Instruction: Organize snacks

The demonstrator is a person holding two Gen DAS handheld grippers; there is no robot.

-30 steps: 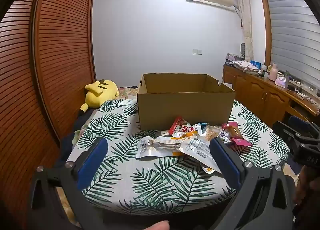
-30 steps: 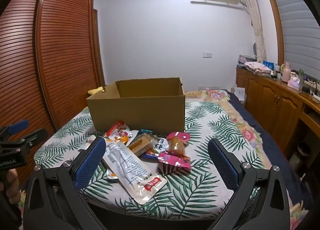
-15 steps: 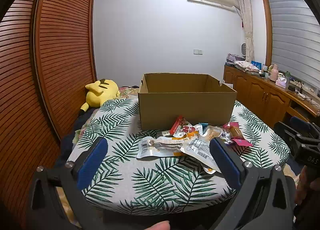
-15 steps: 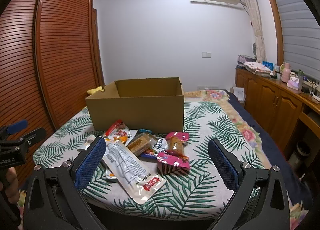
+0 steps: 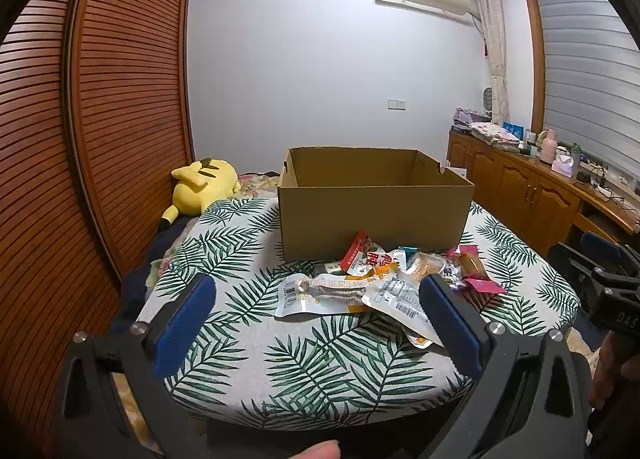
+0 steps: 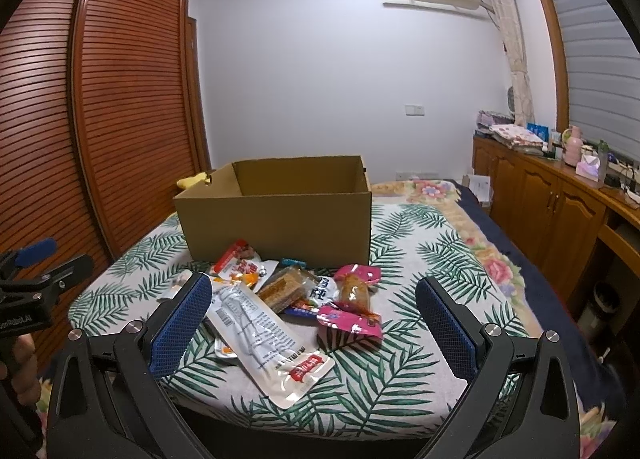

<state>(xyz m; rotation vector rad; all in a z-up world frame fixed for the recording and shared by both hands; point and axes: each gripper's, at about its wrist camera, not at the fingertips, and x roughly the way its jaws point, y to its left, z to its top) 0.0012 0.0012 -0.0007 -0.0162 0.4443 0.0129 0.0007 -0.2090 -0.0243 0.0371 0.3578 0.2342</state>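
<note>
An open brown cardboard box point(image 5: 374, 215) stands on a table with a palm-leaf cloth point(image 5: 320, 363); it also shows in the right wrist view point(image 6: 276, 223). Several snack packets lie in a pile in front of it: a long white pouch point(image 6: 264, 335), a pink-wrapped cake point(image 6: 354, 291), a red and white pack point(image 5: 364, 257) and a clear pouch point(image 5: 320, 293). My left gripper point(image 5: 316, 319) is open and empty, short of the pile at the table's near edge. My right gripper point(image 6: 314, 319) is open and empty, just before the pile.
A slatted wooden wardrobe point(image 5: 80, 139) runs along the left. A yellow plush toy point(image 5: 202, 185) lies behind the table. Wooden cabinets point(image 6: 560, 203) with clutter line the right wall. A floral bedcover point(image 6: 472, 219) lies right of the table.
Both grippers have drifted slightly closer to the table and the snack pile. Both stay open and empty; the snacks and box have not moved.
</note>
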